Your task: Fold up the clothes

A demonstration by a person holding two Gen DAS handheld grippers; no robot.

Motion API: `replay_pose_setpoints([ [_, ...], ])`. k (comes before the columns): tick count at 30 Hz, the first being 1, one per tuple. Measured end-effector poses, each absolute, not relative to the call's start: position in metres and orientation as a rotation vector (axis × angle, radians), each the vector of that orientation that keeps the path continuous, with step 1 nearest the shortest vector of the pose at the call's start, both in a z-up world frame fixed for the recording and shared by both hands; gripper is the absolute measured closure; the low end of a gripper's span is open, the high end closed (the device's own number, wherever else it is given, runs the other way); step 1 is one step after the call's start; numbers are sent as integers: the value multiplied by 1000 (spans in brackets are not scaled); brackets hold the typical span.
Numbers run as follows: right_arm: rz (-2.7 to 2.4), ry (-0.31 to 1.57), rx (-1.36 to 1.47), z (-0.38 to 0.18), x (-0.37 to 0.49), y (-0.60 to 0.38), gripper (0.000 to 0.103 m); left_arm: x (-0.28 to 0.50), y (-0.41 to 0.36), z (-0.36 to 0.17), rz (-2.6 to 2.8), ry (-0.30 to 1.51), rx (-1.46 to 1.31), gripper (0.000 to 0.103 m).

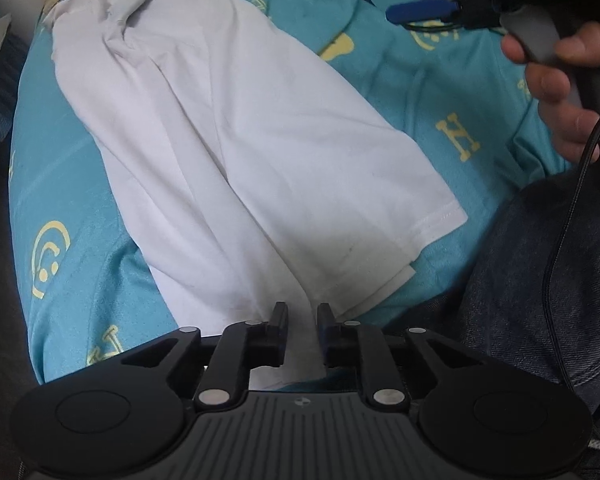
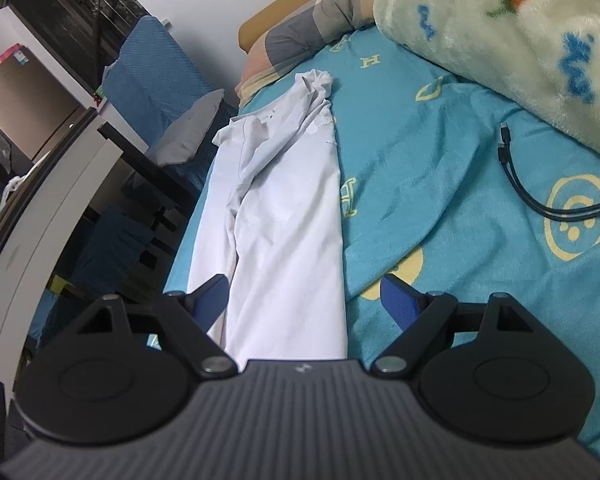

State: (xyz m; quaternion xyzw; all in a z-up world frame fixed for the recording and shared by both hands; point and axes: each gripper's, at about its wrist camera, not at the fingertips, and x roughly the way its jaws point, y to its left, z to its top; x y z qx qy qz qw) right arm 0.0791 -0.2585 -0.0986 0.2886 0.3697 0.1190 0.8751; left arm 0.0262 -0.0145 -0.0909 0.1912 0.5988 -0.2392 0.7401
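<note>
A white shirt (image 1: 236, 152) lies folded into a long strip on the turquoise bedsheet (image 1: 76, 208). Its hem is nearest me and its collar end is far away. My left gripper (image 1: 302, 316) sits at the hem with its jaws narrowly apart over the cloth; a fold of white fabric lies between them. My right gripper (image 2: 304, 292) is wide open above the strip of the shirt (image 2: 288, 224), fingers on either side of it and holding nothing. The right gripper also shows in the left wrist view (image 1: 420, 10), held in a hand at top right.
A fluffy pale blanket (image 2: 512, 28) lies at the far right of the bed. A black cable (image 2: 540, 200) lies on the sheet (image 2: 440, 160). The bed's left edge drops to a desk (image 2: 52, 208) and blue chair (image 2: 152, 64). My jeans-clad leg (image 1: 540, 288) is at right.
</note>
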Motion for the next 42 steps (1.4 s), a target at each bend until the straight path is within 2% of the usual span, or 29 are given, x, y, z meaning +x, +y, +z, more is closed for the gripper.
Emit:
replay_pose_setpoints([
  [1, 251, 775, 612, -100, 80, -259, 19, 28, -12, -90, -527, 1315, 393, 83],
  [2, 251, 777, 616, -100, 81, -260, 19, 30, -9, -89, -528, 1316, 366, 78],
  [6, 250, 784, 624, -103, 81, -261, 19, 45, 3, -77, -430, 1269, 212, 41],
  [8, 267, 798, 636, -106, 80, -262, 19, 54, 18, -74, -362, 1257, 64, 31],
  [10, 289, 819, 660, -111, 78, -264, 20, 61, 39, -78, -281, 1277, -74, 31],
  [11, 295, 837, 693, -116, 75, -267, 27, 63, 49, -82, -239, 1296, -130, 31],
  [15, 293, 940, 797, -134, 59, -273, 30, 70, 89, -99, -69, 1361, -358, 31],
  [23, 159, 1082, 860, -158, 33, -272, 31, 71, 80, -121, -27, 1413, -341, 30],
  [27, 157, 1099, 874, -160, 28, -262, 30, 70, 71, -122, -79, 1440, -321, 26],
  [28, 167, 1112, 877, -160, 27, -259, 30, 68, 68, -121, -103, 1451, -324, 26],
  [32, 244, 1168, 810, -159, 21, -231, 30, 58, 57, -119, -145, 1482, -277, 45],
  [34, 257, 1180, 739, -156, 19, -216, 31, 53, 53, -117, -140, 1487, -238, 63],
  [35, 259, 1188, 700, -153, 18, -209, 33, 51, 52, -116, -139, 1493, -237, 78],
  [36, 262, 1197, 663, -150, 17, -204, 39, 50, 52, -113, -142, 1488, -241, 90],
  [38, 228, 1210, 624, -145, 13, -197, 94, 45, 54, -104, -150, 1462, -278, 96],
  [42, 175, 1142, 632, -119, 3, -199, 95, 32, 69, -76, -180, 1356, -448, 98],
])
